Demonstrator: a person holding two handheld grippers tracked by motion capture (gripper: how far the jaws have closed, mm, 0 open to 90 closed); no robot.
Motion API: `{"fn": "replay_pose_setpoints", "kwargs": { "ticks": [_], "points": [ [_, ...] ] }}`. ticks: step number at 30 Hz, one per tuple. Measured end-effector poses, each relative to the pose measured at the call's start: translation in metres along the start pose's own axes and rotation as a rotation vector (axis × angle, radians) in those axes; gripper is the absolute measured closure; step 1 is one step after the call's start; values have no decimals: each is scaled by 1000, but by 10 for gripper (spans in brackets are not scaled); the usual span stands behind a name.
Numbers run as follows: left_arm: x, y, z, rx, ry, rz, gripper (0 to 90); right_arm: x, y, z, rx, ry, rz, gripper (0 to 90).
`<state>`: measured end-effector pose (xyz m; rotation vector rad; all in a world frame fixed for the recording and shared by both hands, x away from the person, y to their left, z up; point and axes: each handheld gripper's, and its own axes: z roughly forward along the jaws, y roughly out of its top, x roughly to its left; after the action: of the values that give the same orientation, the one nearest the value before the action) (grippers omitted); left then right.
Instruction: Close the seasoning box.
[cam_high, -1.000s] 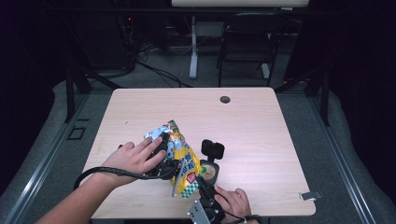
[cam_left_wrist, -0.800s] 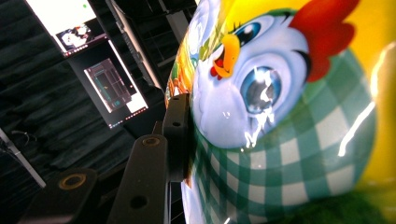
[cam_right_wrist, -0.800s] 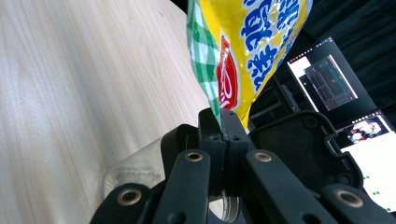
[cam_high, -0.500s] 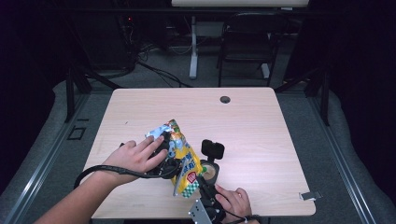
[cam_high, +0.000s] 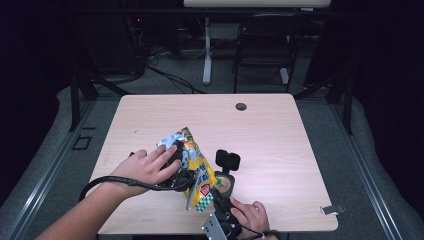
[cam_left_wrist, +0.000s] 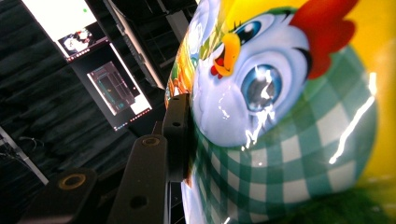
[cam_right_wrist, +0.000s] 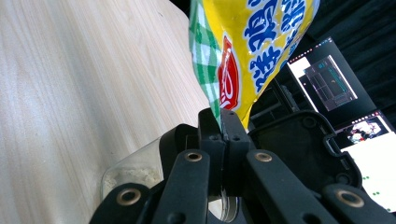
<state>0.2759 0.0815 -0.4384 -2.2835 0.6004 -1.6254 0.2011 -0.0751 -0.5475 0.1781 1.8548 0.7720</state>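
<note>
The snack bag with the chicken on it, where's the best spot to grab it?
Probably its flat sealed edges. The snack bag is puffy in the middle, so jaws would slip or crush it there. The right gripper pinches the thin bottom corner from below, and the left gripper clamps the bag's side higher up, coming in from the left.

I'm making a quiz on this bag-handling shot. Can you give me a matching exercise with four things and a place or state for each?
Things:
1. snack bag
2. right gripper
3. left gripper
4. small clear container

States:
A. pinches the bag's bottom corner
B. stands on the table by the bag
C. grips the bag's side, at the cartoon chicken
D. held up between both grippers

Pairs: 1-D, 2-A, 3-C, 4-B
</note>
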Motion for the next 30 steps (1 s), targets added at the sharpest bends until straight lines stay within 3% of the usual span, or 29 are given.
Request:
{"fn": "replay_pose_setpoints", "kwargs": {
  "ticks": [21,25,30],
  "points": [
    [-1,1,-1,5,-18,13,685,3,0,2,-12,8,5,895],
    [0,2,-1,7,3,23,685,3,0,2,-11,8,7,895],
    [0,2,-1,7,0,22,685,3,0,2,-8,7,5,895]
  ]
}}
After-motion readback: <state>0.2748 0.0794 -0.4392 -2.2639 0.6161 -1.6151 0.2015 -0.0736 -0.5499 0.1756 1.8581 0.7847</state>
